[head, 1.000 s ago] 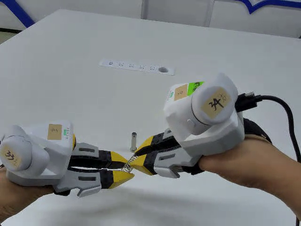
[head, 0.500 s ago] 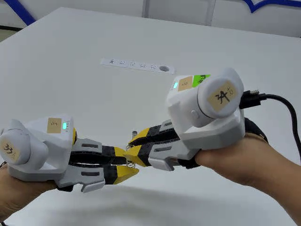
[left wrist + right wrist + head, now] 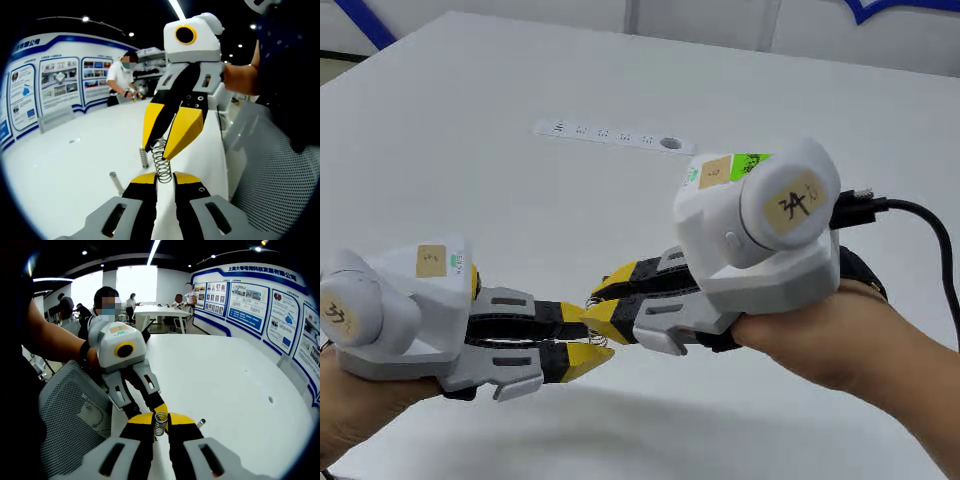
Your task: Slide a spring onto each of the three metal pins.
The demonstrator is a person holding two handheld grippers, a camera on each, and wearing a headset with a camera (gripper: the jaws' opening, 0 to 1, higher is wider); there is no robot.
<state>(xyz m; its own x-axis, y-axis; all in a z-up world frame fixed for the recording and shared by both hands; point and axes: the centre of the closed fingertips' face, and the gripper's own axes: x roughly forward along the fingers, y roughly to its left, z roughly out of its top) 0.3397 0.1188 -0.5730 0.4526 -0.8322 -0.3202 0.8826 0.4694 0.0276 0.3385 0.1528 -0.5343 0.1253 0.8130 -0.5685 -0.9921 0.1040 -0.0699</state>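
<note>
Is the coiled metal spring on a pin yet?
No, the coiled metal spring is held in the left gripper, apart from the metal pins.

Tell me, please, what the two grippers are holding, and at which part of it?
One spring, held between them. The left gripper pinches one end of it, and the right gripper appears to pinch the opposite end.

White table. The left gripper and right gripper are white-bodied with black jaws tipped yellow. Silver coiled spring. Black cable, right edge of the frame.
</note>
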